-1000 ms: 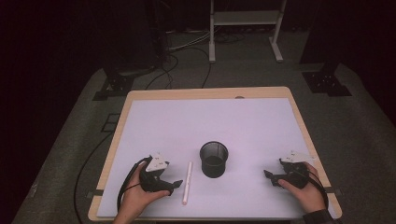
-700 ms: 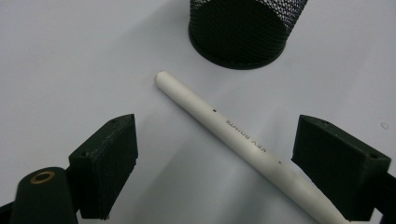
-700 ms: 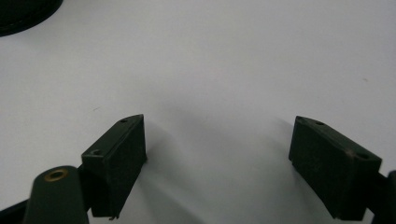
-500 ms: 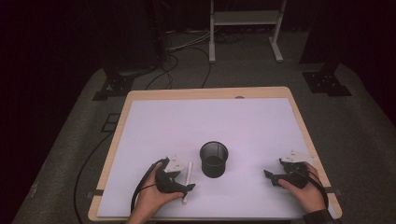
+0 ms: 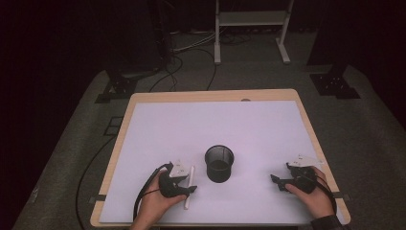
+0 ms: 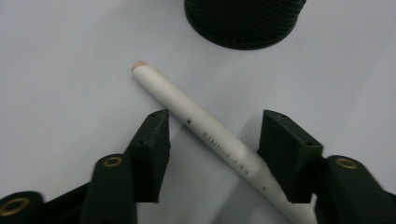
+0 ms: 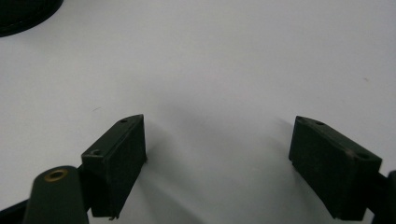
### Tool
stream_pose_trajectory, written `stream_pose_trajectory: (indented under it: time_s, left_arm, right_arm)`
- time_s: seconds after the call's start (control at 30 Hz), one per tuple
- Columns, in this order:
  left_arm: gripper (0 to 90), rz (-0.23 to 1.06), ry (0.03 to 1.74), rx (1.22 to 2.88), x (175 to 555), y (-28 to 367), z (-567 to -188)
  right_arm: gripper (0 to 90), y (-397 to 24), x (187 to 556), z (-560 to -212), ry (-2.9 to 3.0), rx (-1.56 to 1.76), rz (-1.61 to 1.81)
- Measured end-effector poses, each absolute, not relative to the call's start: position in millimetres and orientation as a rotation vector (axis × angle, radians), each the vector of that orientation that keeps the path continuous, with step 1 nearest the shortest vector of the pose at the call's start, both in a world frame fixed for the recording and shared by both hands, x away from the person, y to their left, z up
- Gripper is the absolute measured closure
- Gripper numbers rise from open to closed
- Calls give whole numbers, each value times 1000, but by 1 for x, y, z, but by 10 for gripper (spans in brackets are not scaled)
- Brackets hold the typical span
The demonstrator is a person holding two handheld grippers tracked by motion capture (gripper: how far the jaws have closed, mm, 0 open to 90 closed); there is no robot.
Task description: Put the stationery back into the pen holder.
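A white pen (image 5: 192, 173) lies on the white table sheet just left of a black mesh cup (image 5: 219, 164). My left gripper (image 5: 187, 183) rests low over the pen's middle. In the left gripper view the pen (image 6: 205, 133) runs slantwise between the two jaws of the left gripper (image 6: 212, 115), with the cup (image 6: 245, 23) beyond. The jaws have just been closing on it; their tips stand right beside the pen, which still lies flat. My right gripper (image 5: 276, 183) sits on the table at the right, open (image 7: 217, 126), with nothing between its jaws.
The white sheet (image 5: 215, 124) covers a wooden-edged table (image 5: 210, 95). The cup's base (image 7: 23, 14) shows at the top left of the right gripper view. Stands, cables and a metal rack leg (image 5: 218, 43) are on the floor beyond the table.
My left gripper has slid right from beside the pen to over it, and its jaws now straddle the pen. The right gripper has kept still.
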State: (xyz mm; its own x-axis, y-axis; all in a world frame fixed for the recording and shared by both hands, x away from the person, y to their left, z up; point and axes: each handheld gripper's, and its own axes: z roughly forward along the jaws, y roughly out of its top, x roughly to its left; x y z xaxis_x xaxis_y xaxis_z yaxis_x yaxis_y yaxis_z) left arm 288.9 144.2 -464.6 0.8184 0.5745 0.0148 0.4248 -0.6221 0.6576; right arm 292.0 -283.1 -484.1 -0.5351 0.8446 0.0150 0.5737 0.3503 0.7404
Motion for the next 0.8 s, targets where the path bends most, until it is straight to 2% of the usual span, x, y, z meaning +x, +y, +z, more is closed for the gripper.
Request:
stream_pose_trajectory:
  time_s: [0.23, 0.47, 0.8]
  left_arm:
    - [628, 305, 783, 2340, 291, 153, -461]
    - [769, 294, 814, 2352, 295, 163, -459]
    - [788, 293, 819, 2372, 294, 173, -457]
  right_arm:
    - [175, -283, 292, -484, 2248, 1247, 1007]
    - [175, -283, 292, -484, 2249, 1248, 1007]
    - [175, -283, 292, -484, 2248, 1248, 1008]
